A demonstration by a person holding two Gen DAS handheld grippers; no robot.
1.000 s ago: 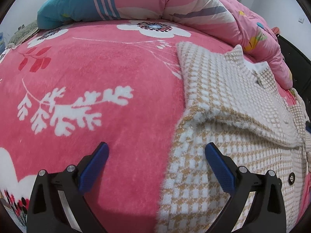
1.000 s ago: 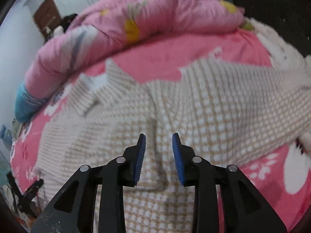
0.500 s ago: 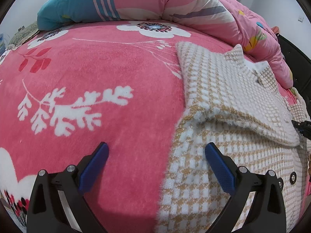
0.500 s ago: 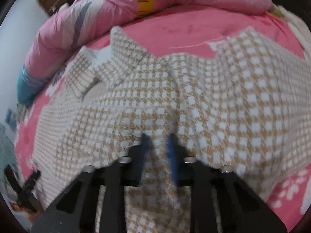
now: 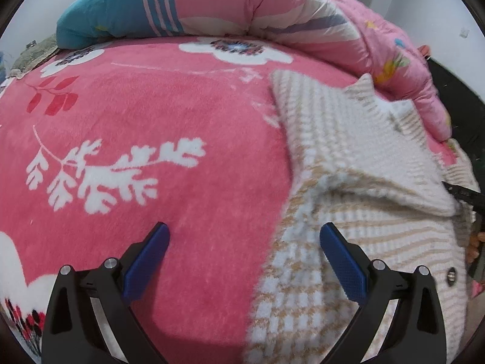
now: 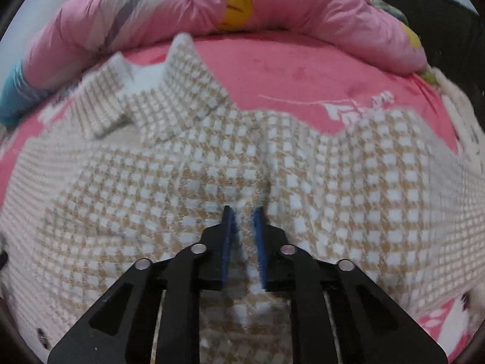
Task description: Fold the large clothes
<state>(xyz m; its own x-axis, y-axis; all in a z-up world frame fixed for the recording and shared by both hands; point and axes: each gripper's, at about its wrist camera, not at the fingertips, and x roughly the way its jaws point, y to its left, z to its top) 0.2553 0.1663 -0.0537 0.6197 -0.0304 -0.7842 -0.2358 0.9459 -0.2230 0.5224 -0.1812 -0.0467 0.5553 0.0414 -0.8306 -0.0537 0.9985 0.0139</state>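
The checked knit garment (image 6: 151, 188), tan and white, lies spread across the pink floral blanket (image 5: 145, 112) on the bed, its collar toward the rolled pink quilt (image 6: 188, 9) at the far edge. The right gripper (image 6: 242, 212) tips steeply down with its tips pressed into the middle of the garment, where the fabric gathers into a raised ridge running away from the blue pads (image 6: 228, 236). The jaws are opening, a narrow gap between them with a strip of the knit still standing in that gap; the picture is blurred here, so whether the pads touch the cloth on both sides is hard to say, though they seem to have let go. The left gripper (image 5: 244, 236) also angles down, hovering low over the near edge of the garment with its jaws spread wide and nothing between them: its left finger is over bare blanket, its right finger over the checked knit. In the left wrist view one sleeve (image 5: 357, 142) lies folded over the body of the garment, and a dark button (image 5: 450, 273) shows near the front edge at the right. A black part of the other gripper pokes in at the right rim of that view.
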